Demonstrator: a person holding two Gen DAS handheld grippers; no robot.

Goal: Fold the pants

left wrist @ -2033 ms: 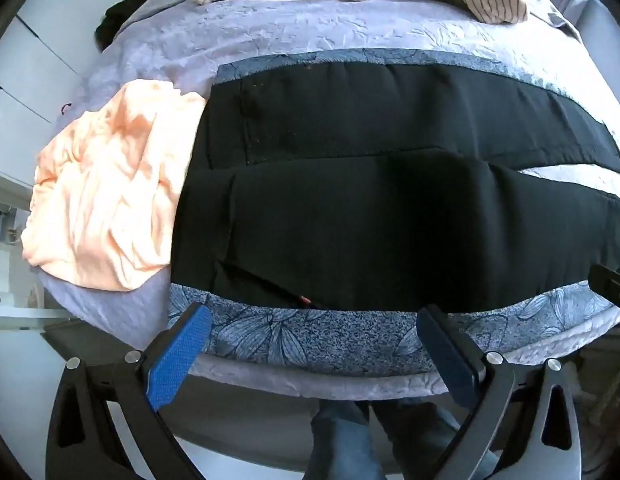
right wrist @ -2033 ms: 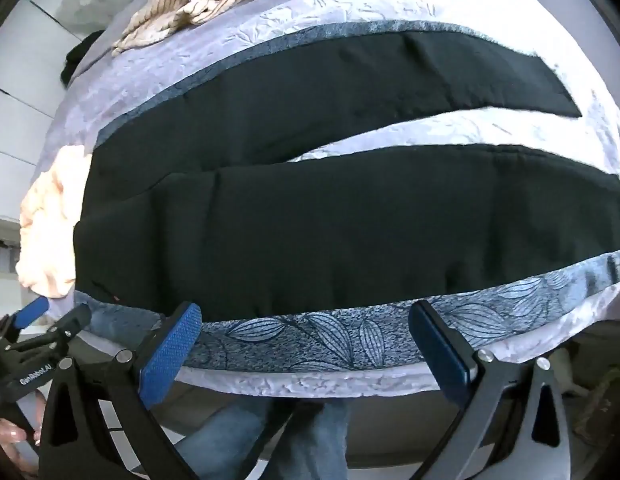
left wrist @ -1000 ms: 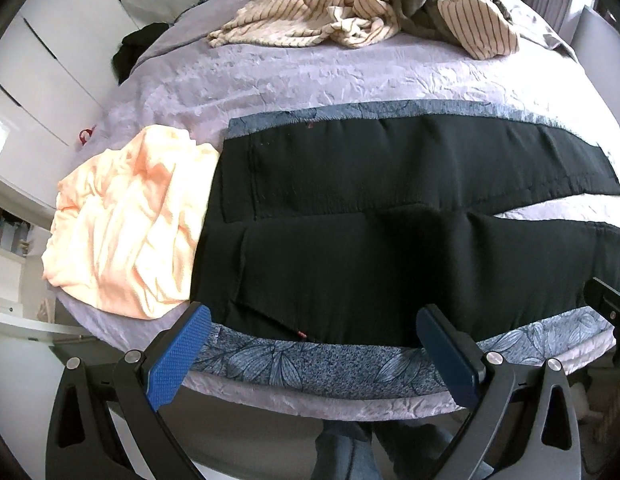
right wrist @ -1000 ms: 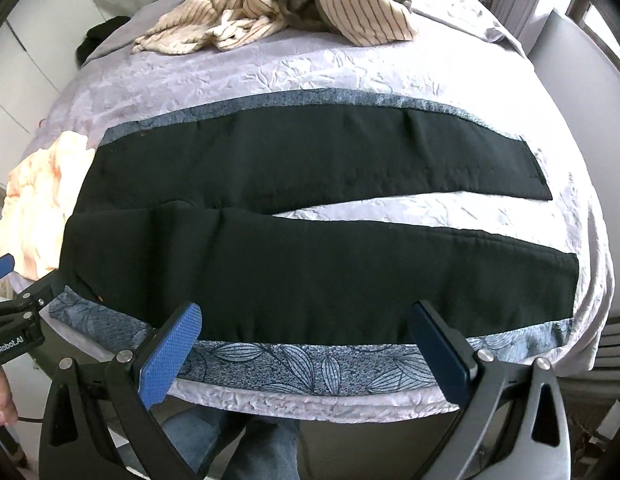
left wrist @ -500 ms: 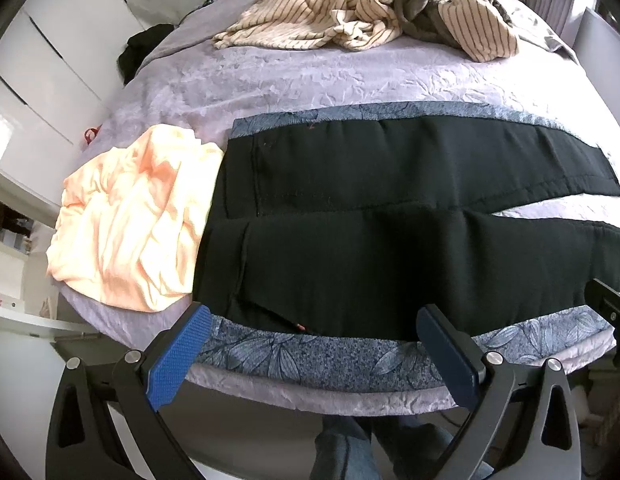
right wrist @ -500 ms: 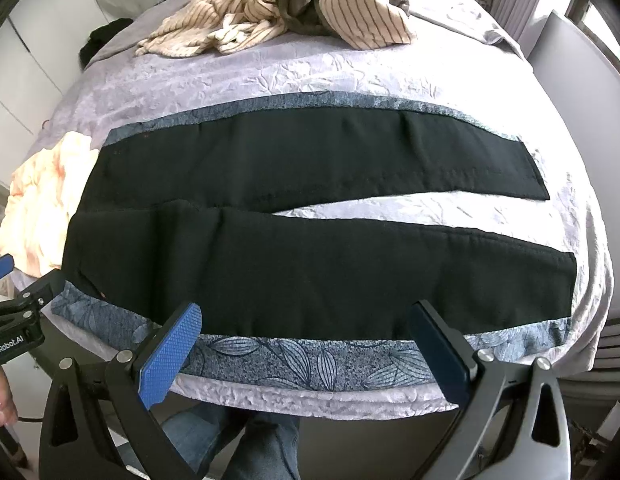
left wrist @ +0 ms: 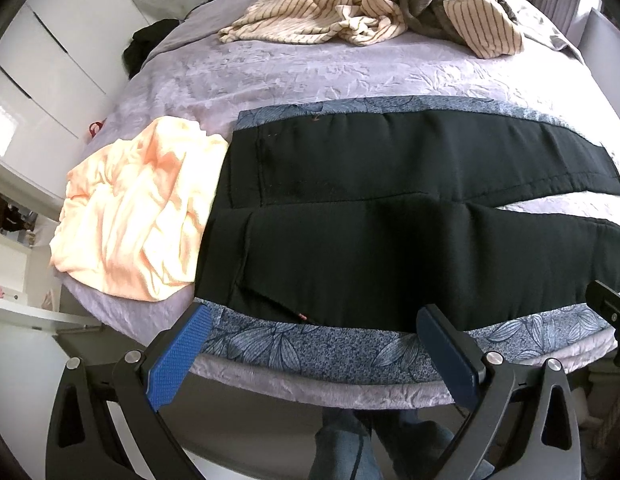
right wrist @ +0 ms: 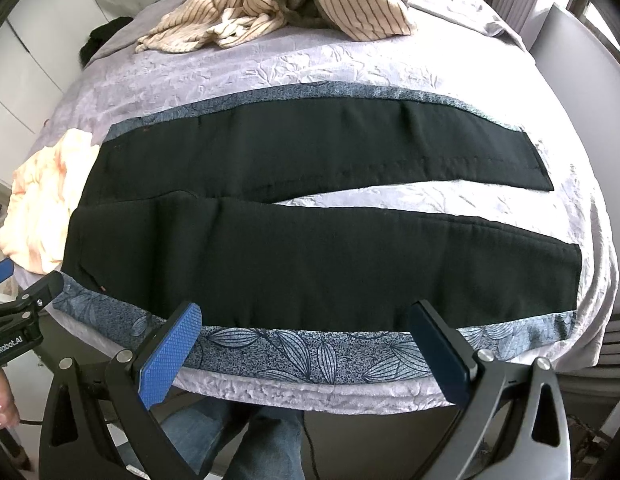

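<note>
Black pants (left wrist: 370, 240) lie spread flat across a blue leaf-patterned cloth (left wrist: 310, 348) on the bed, waistband to the left, both legs running right with a gap between them. In the right wrist view the pants (right wrist: 310, 248) fill the middle. My left gripper (left wrist: 314, 352) is open and empty, just off the bed's near edge by the waist end. My right gripper (right wrist: 306, 352) is open and empty, off the near edge by the near leg. The left gripper also shows in the right wrist view (right wrist: 14, 304).
A peach garment (left wrist: 130, 216) lies left of the waistband. Striped clothes (left wrist: 370, 12) are heaped at the far side of the lavender bed (left wrist: 270, 76). White cabinets (left wrist: 50, 60) stand on the left. The person's jeans-clad legs (right wrist: 230, 440) stand below the bed edge.
Both grippers have pulled back and up from the bed, so more of the bed and the whole pants now show. The pants have not moved.
</note>
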